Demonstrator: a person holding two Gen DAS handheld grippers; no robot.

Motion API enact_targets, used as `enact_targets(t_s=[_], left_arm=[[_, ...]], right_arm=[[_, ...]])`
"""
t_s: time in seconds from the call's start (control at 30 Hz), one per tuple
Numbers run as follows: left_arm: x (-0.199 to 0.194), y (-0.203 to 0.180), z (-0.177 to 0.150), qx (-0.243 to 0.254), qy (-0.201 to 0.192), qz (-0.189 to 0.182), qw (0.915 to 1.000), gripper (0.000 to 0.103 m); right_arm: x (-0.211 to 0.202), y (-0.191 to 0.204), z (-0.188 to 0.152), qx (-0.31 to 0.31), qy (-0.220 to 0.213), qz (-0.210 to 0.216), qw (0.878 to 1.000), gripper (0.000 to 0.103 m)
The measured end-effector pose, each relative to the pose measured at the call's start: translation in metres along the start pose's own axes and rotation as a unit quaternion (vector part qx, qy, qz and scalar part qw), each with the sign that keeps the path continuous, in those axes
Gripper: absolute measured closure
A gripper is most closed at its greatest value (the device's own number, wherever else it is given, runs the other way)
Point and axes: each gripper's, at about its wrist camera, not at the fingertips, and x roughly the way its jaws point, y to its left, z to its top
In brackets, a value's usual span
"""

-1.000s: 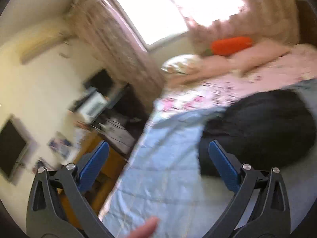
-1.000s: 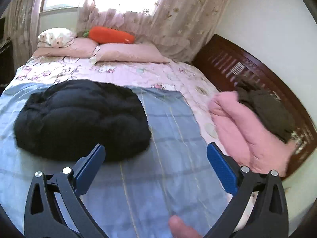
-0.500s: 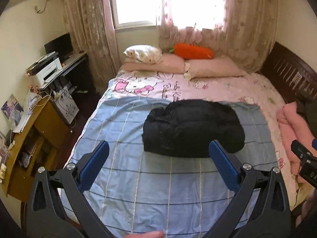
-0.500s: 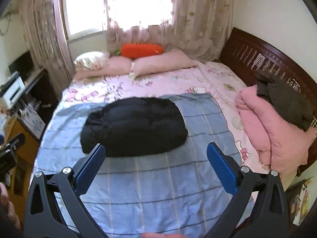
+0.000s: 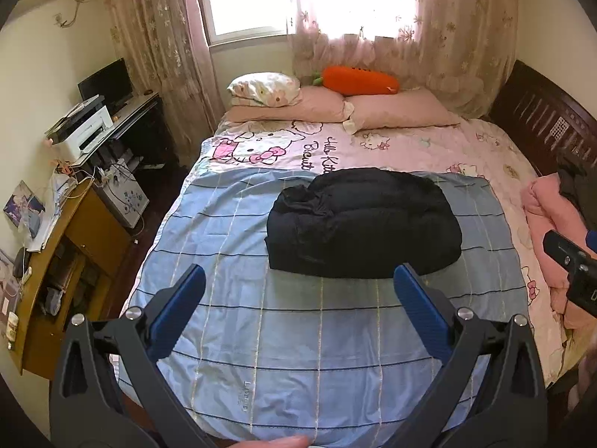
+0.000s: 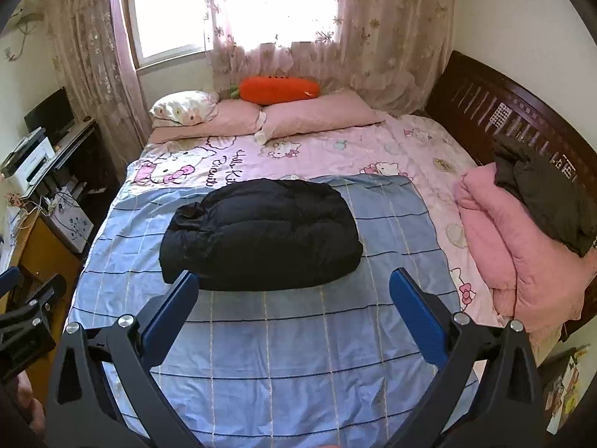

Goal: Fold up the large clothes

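A black puffy jacket [image 5: 363, 222] lies folded into a compact bundle on the blue striped sheet [image 5: 291, 336] in the middle of the bed; it also shows in the right wrist view [image 6: 261, 233]. My left gripper [image 5: 298, 283] is open and empty, held high above the bed's near end. My right gripper [image 6: 293, 289] is open and empty too, held back from the jacket. Part of the right gripper shows at the right edge of the left wrist view [image 5: 571, 265].
A pink quilt [image 6: 522, 257] with a dark garment [image 6: 548, 194] on it lies at the bed's right side by the wooden headboard [image 6: 515, 115]. Pillows [image 5: 335, 106] and an orange carrot cushion [image 5: 358, 80] lie at the far end. A desk [image 5: 48, 261] with a printer [image 5: 80, 127] stands left.
Both grippers have pulled back and up from the jacket, so the whole bed is in view. The left view swung from the room's left side to face the bed. The jacket has not moved.
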Motion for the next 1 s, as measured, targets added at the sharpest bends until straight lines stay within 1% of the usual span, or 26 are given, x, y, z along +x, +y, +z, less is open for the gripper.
enact_targets(t_s=[0.1,0.27,0.5,0.7,1.0], left_arm=[[0.004,0.003,0.0,-0.015,0.005,-0.007,0.9998,0.002],[0.009,0.007,0.001,-0.02,0.005,0.0,0.9998,0.002],[0.012,0.002,0.002,-0.004,0.002,0.01,0.9999,0.002],[0.008,-0.001,0.003,0.008,-0.018,0.015,0.9997,0.002],[0.014,0.004,0.005,-0.001,-0.008,0.015,0.9999,0.002]], right_arm=[[0.007,-0.001,0.0,0.001,0.009,-0.002,1.0,0.001],[0.013,0.002,-0.001,-0.01,0.007,-0.024,1.0,0.001],[0.022,-0.002,0.0,0.0,0.021,-0.018,1.0,0.001],[0.026,-0.003,-0.001,-0.003,0.027,-0.025,0.999,0.001],[0.032,-0.002,-0.004,-0.003,0.035,-0.025,0.999,0.001]])
